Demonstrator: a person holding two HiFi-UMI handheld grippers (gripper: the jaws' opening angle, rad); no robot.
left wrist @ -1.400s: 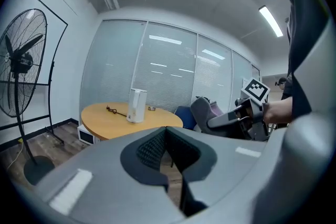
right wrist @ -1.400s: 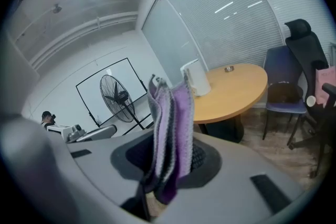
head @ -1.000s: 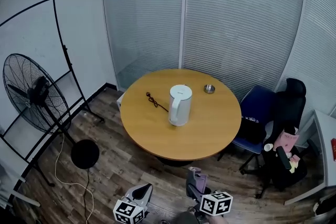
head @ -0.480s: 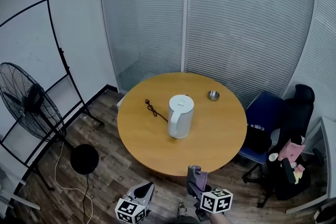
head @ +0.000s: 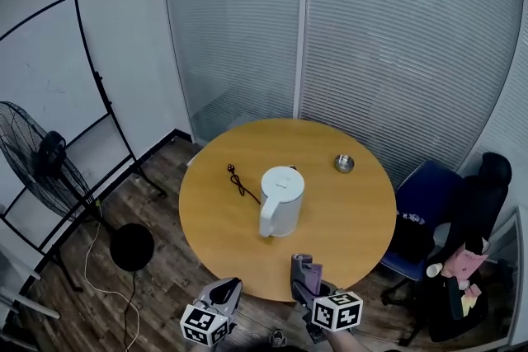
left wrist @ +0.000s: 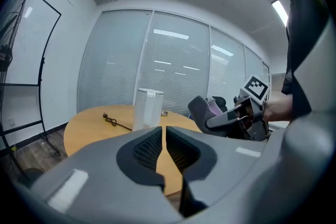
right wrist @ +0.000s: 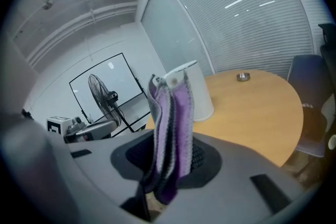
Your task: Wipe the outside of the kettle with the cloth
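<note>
A white electric kettle stands upright near the middle of the round wooden table; it also shows as the kettle and, half hidden behind the cloth, the kettle. My right gripper hovers at the table's near edge, shut on a folded purple and grey cloth that sticks up from its jaws; the cloth shows there too. My left gripper is short of the table, shut with nothing in it, its gripper pointing at the kettle.
A black power cord lies left of the kettle, a small metal dish at the far right. A standing fan and whiteboard frame are left; a blue chair and a black chair stand right. Glass partition behind.
The table and kettle have come nearer and lower in the head view as both grippers moved toward them. The right gripper now reaches the table's near edge. Jaws unchanged.
</note>
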